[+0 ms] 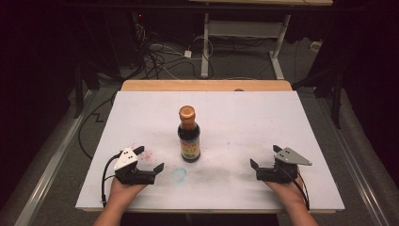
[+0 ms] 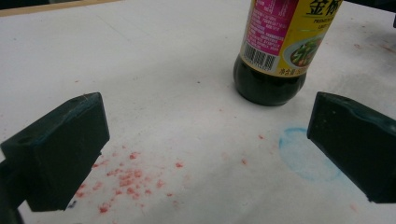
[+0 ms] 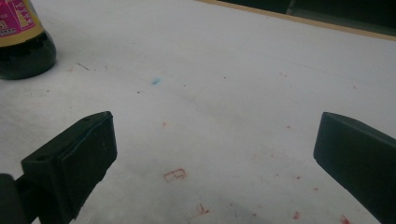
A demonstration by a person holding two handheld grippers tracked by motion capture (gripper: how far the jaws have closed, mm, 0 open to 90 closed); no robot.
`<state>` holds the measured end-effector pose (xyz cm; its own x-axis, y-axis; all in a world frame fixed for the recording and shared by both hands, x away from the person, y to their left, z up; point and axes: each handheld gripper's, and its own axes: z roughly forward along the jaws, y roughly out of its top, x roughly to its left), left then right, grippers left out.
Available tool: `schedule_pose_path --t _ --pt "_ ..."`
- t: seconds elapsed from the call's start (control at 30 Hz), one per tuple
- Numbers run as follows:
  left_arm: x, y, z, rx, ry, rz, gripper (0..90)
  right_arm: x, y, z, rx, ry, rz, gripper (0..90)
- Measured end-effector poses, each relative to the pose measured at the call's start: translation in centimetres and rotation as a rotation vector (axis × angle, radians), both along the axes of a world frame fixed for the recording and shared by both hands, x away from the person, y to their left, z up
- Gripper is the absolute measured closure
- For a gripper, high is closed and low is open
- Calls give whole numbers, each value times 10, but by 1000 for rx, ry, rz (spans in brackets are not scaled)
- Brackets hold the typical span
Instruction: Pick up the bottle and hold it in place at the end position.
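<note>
Bottle (image 1: 189, 134) of dark sauce stands upright near the middle of a white surface (image 1: 244, 117), its orange-brown cap on top and a yellow and pink label wrapped around its body. It rests untouched, with bare surface all around its base.

Seen from the high view, a person's two hands come in from the near edge, each holding a black gripper. The left gripper (image 1: 150, 159) sits at the near left, pointing toward the bottle and near it without touching. Its fingers stand wide apart with nothing between them. The right gripper (image 1: 266, 156) sits at the near right, well apart from the bottle, and its fingers are likewise spread wide and hold nothing. A grey three-cornered plate rides on top of each gripper, and a black cable trails from each toward the near edge.

From the left gripper view, the bottle's dark rounded base and the lower part of its label appear just beyond the two spread fingers (image 2: 65, 149), toward the right one. Red specks (image 2: 126, 177) dot the surface between the fingers, and a faint blue ring (image 2: 303, 154) marks it beside the right one.

From the right gripper view, the bottle's base shows at the far upper left, and small red marks (image 3: 175, 175) lie on the surface between the open fingers (image 3: 74, 158).

Behind the surface, a strip of bare wood (image 1: 207, 85) shows along its far edge.
</note>
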<state>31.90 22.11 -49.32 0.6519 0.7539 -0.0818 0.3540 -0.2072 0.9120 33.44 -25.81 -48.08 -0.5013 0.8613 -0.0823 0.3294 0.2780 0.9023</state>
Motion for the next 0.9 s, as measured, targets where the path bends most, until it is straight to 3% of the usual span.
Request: schedule_pose_path --t 0.13,0.3,0.67,0.9 --pt "1 1 0 -12 9 -2 0 -1 0 0 1 -4 -4 3" --pt "-1 1 0 -11 -8 -1 0 0 0 0 0 -5 -7 3" --pt "1 1 0 -8 13 -11 0 -1 0 0 1 -7 -7 4" --pt "-1 -1 3 -39 41 -36 0 0 0 0 -2 0 -8 4"
